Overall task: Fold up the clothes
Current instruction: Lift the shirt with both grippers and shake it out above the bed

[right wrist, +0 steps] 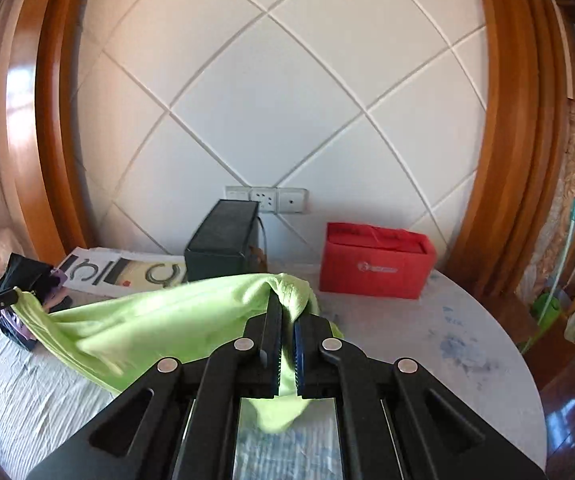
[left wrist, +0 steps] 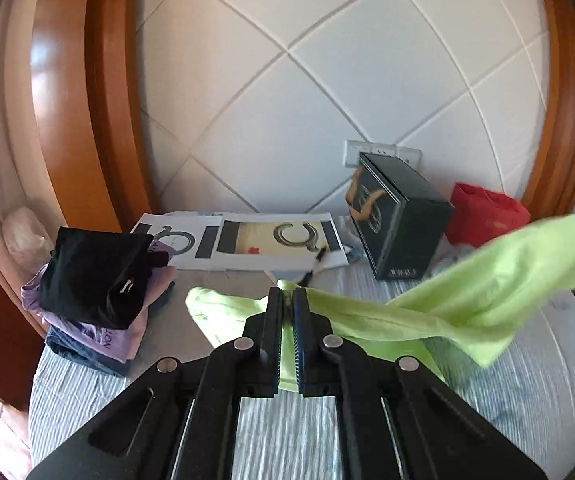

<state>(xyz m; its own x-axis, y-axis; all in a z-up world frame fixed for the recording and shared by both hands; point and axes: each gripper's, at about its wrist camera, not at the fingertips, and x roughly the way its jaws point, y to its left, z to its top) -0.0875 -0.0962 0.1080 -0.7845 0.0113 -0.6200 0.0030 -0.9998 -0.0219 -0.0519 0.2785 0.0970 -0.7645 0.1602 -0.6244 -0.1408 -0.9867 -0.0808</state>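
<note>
Both grippers clamped on one lime-green garment (left wrist: 467, 296), held up off the bed and stretched between them. Left gripper (left wrist: 287, 300) has its jaws closed on a bunched edge; cloth hangs down between the fingers and a loose end flops to its left. Right gripper (right wrist: 286, 312) likewise pinched shut on a wad of the same fabric, with a tail of it drooping below the jaws. In the right wrist view the left gripper's tip shows at far left, biting the other end.

Garment sags in the middle and part of it is motion-blurred. Judgement: light, thin, very soft knit, no stiffness, will drape and swing, not slippery against the ridged pads. Exact type unclear, maybe a tee. Best hold is at corners or a hem/shoulder seam, spread wide so it hangs flat; the current grips look bunched, so layers may be caught together.

Below: striped bedsheet (left wrist: 99, 392). Stack of folded clothes (left wrist: 95, 300) at far left, black item on top. Along the far wall a flat printed box (left wrist: 247, 244), black box (left wrist: 399, 220), red paper bag (right wrist: 375, 264).
</note>
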